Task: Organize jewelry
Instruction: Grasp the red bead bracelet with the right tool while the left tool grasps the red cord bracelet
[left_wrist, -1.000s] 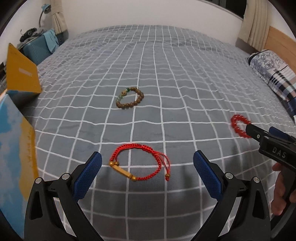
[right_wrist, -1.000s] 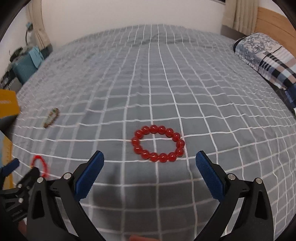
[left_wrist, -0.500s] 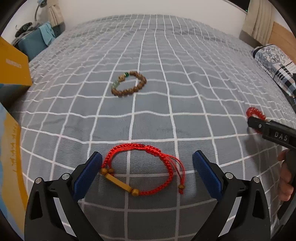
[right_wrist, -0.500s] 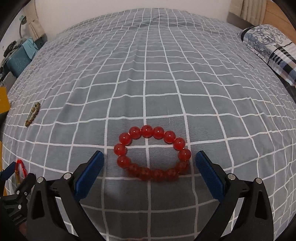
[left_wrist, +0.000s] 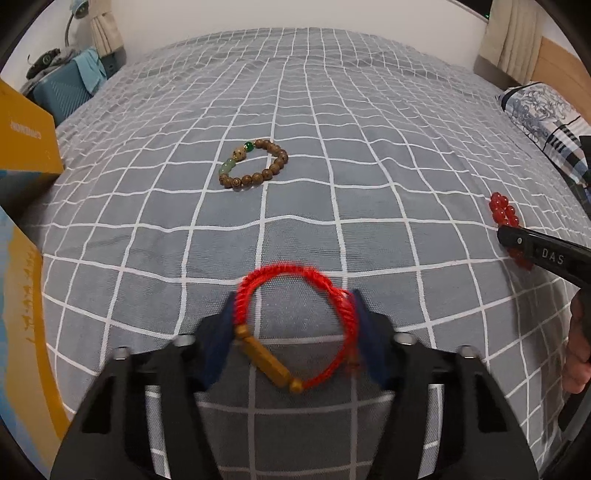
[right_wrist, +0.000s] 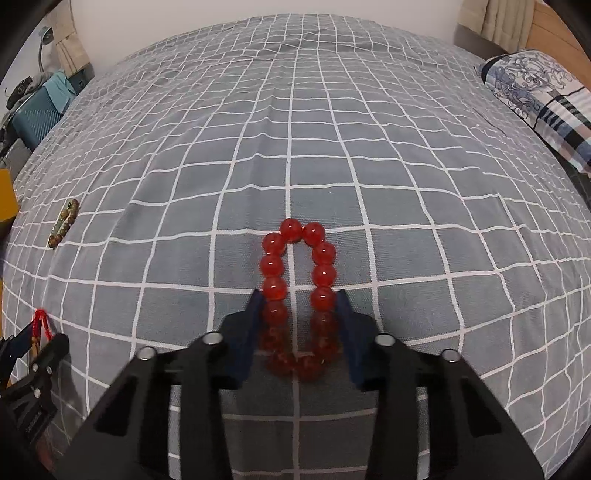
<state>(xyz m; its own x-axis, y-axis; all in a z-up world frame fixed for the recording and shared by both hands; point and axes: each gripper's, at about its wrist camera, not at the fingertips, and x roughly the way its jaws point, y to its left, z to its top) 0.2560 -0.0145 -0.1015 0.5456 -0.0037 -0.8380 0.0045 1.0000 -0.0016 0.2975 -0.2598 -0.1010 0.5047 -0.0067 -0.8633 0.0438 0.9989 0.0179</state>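
On the grey checked bedspread (left_wrist: 332, 166), my left gripper (left_wrist: 293, 306) is shut on a red cord bracelet (left_wrist: 280, 275) with a wooden tube bead, squeezing its loop from both sides. My right gripper (right_wrist: 299, 302) is shut on a red bead bracelet (right_wrist: 295, 236), pressed into a narrow oval between the blue pads. The bead bracelet also shows at the right of the left wrist view (left_wrist: 504, 212). A brown wooden bead bracelet (left_wrist: 255, 168) with green beads lies loose further up the bed, and shows at the left of the right wrist view (right_wrist: 64, 227).
A yellow and blue box (left_wrist: 26, 147) stands at the bed's left edge. A patterned pillow (right_wrist: 539, 99) lies at the right by the wooden headboard. A teal suitcase (left_wrist: 62, 94) stands beyond the far left corner.
Both grippers have closed from wide open. The left one now pinches the red cord bracelet and the right one the red bead bracelet, which has been squeezed from a round ring into an oval.
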